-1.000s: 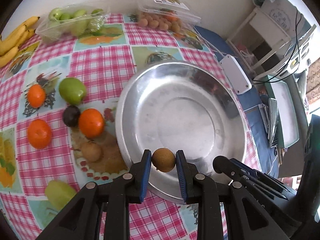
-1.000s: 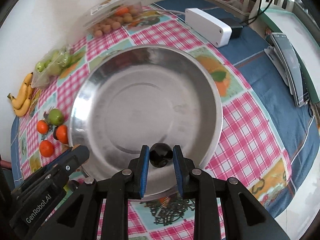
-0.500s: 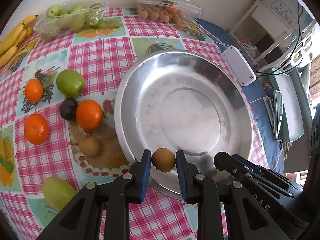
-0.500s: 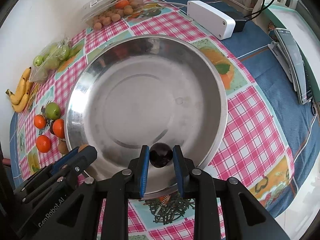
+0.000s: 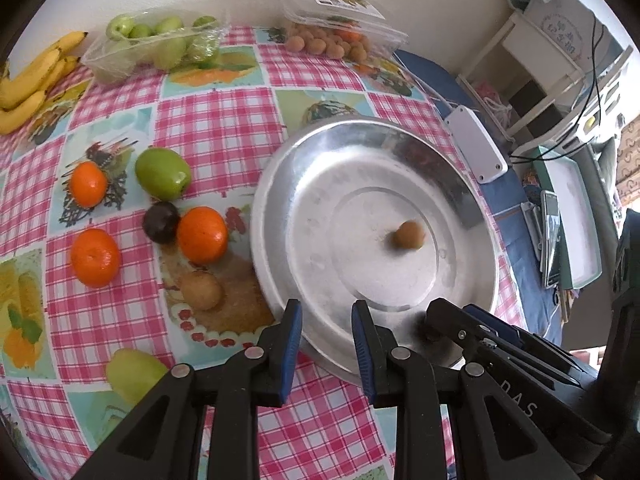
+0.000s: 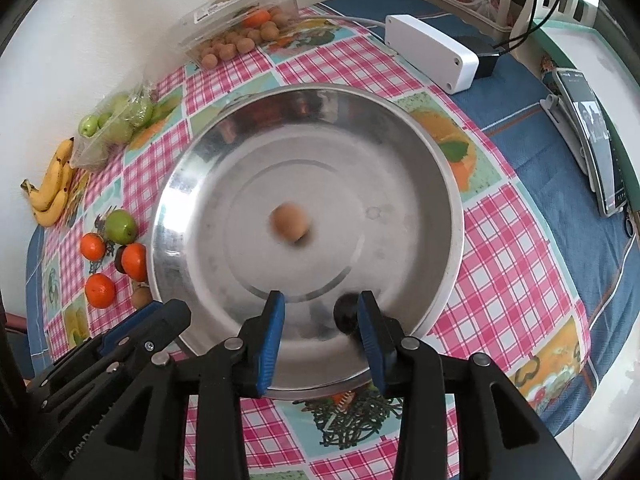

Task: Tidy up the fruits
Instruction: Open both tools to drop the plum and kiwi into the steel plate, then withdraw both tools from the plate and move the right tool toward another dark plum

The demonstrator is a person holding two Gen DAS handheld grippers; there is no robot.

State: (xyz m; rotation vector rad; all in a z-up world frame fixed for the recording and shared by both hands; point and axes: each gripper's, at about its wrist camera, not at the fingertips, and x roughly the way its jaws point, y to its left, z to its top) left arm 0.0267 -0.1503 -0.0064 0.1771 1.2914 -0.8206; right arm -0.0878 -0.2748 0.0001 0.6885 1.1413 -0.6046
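Both tools' jaws had just parted: left tool (image 5: 325,336) empty, brown fruit (image 5: 407,234) in the metal bowl (image 5: 280,216); dark fruit (image 6: 346,313) beside the right tool's (image 6: 320,322) finger.

left gripper (image 5: 326,334): black plastic frame, blue pads, silver pivot screws | right gripper (image 6: 320,322): same black/blue build, silver screws | white lettering on each body's side, partly readable, near bottom corners

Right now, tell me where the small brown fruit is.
The small brown fruit lies blurred near the middle of the metal bowl in the right wrist view, apart from both grippers, and right of centre in the left wrist view.
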